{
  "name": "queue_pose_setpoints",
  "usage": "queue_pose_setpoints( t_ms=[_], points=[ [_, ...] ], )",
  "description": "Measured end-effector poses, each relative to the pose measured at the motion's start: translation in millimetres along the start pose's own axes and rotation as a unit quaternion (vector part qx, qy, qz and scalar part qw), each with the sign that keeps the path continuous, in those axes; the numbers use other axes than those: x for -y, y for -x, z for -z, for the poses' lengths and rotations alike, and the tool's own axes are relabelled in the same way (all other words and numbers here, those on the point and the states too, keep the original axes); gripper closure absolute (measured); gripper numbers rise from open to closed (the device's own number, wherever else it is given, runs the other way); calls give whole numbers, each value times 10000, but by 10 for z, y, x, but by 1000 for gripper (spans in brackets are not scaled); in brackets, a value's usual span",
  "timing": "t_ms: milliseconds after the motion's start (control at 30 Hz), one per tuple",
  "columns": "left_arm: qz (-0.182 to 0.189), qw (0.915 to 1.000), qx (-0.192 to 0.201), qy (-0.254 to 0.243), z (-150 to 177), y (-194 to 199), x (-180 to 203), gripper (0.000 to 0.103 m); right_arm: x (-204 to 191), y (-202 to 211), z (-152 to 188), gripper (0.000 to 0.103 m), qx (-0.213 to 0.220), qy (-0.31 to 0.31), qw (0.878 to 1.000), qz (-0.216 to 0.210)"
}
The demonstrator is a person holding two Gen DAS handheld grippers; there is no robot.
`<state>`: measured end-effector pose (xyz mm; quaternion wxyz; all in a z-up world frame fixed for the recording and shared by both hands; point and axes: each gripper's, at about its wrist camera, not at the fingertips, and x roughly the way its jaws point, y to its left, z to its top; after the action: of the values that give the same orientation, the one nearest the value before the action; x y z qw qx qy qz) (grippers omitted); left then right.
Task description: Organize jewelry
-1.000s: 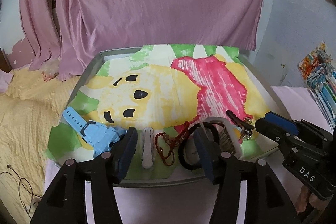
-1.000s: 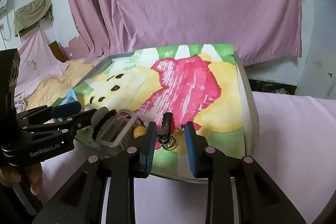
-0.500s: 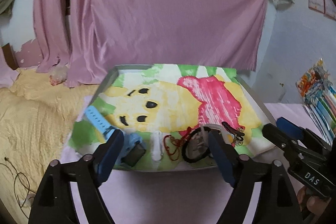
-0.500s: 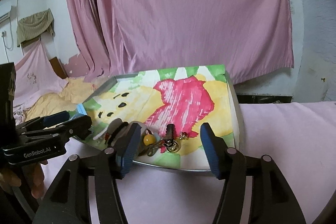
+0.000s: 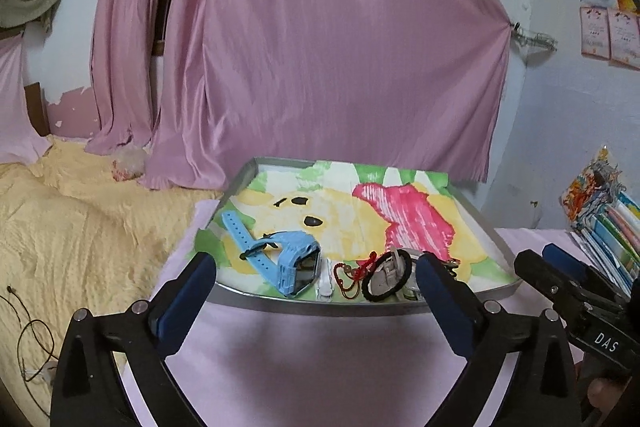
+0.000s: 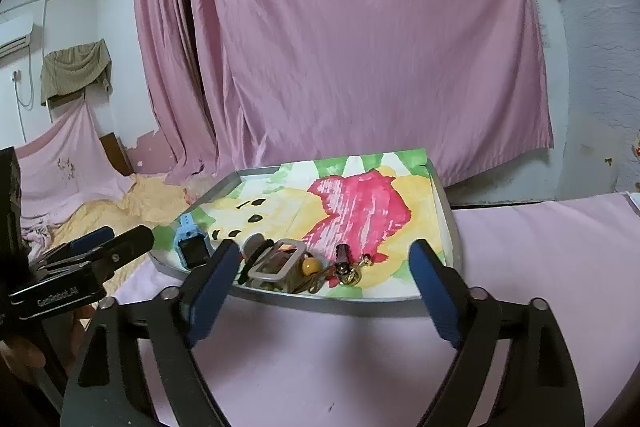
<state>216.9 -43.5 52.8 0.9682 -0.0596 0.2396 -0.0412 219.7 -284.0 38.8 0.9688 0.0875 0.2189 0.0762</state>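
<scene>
You are holding both tools back from the tray, which is sitting on the pink-covered table: the left hand-held gripper is hovering with its blue pads wide apart and nothing between them, and the right hand-held gripper is hanging just as wide and just as empty. All the jewelry is lying bunched along the near edge of the tray, on top of a painted paper liner. At the left end the blue watch is resting on its side with its strap trailing toward the far rim; it looks light, with a stiff case and a bendy, rubbery strap, so you are probably best pinching the case across its flat sides rather than the strap, which would flop. Beside it are lying a small white clip, a red cord bracelet and a black hair band looped around a grey buckle. The cord and the band are soft and limp and will likely sag and snag on their neighbours, so take them at one strand, from above. Further right an amber bead and some small metal charms are touching one another; those look smooth, tiny and apt to slip or roll, and they call for a narrow, slow close.
</scene>
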Motion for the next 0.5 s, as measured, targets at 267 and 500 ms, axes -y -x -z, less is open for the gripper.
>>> queue_pose_setpoints(
  t_ms=[267, 500],
  points=[
    [-47, 9995, 293, -84, 176, 247, -46, 1, -66, 250, 158, 12, 200, 35, 9998, 7],
    [-67, 9992, 380, -82, 353, 479, -107, 1, -135, 527, 306, 12, 321, 90, 9994, 53]
  ],
)
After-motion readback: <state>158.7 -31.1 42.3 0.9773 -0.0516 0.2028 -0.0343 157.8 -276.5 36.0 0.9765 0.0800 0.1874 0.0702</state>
